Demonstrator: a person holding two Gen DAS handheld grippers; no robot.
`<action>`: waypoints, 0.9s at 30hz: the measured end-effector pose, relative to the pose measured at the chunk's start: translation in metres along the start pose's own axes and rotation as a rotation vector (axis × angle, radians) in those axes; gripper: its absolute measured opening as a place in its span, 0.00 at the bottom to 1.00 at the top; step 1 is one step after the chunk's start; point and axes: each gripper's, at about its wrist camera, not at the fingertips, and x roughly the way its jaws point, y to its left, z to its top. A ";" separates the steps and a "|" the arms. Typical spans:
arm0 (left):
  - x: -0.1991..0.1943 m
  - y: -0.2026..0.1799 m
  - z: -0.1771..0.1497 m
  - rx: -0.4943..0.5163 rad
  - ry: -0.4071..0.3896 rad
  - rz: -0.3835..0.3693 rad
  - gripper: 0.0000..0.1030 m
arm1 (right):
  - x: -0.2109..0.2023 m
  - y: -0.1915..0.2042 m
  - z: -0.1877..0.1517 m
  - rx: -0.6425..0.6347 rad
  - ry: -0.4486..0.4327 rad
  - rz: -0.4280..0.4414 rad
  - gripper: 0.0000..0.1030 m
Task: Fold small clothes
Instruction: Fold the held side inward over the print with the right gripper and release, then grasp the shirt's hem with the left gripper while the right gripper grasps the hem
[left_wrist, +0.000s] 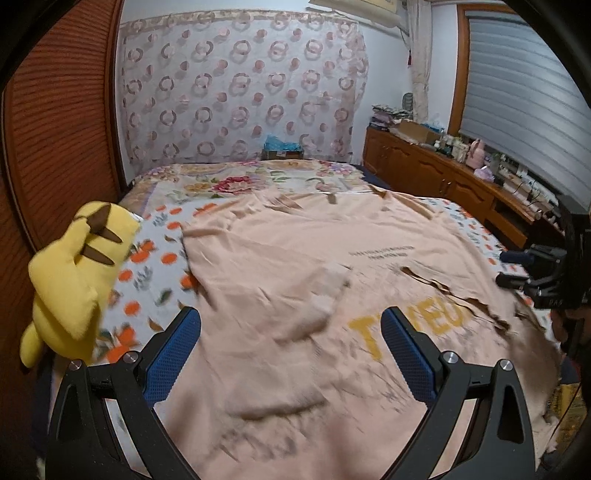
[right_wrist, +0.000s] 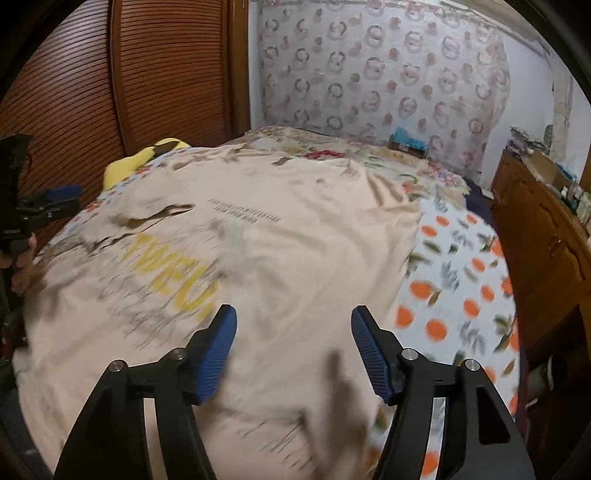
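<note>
A peach T-shirt (left_wrist: 295, 266) with yellow letters lies spread and wrinkled on the bed; it also shows in the right wrist view (right_wrist: 277, 240). My left gripper (left_wrist: 291, 321) is open and empty, just above the shirt's near part. My right gripper (right_wrist: 293, 317) is open and empty, above the shirt's near right part. The right gripper shows in the left wrist view (left_wrist: 532, 273) at the shirt's right edge. The left gripper shows in the right wrist view (right_wrist: 48, 206) at the shirt's left edge. The near cloth is blurred.
A yellow plush toy (left_wrist: 77, 273) sits on the bed's left edge by the wooden slatted wardrobe (left_wrist: 59, 110). The orange-print bedsheet (right_wrist: 461, 266) shows around the shirt. A wooden cabinet (left_wrist: 443, 173) with clutter runs along the right. A small box (left_wrist: 282, 149) stands at the bed's head.
</note>
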 end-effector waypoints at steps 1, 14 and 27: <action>0.004 0.004 0.005 0.012 0.000 0.015 0.96 | 0.005 -0.003 0.005 -0.007 0.001 -0.014 0.66; 0.058 0.047 0.041 -0.005 0.070 0.098 0.96 | 0.080 -0.055 0.055 0.083 0.062 -0.078 0.66; 0.110 0.073 0.059 0.006 0.163 0.142 0.96 | 0.129 -0.080 0.088 0.125 0.103 -0.078 0.67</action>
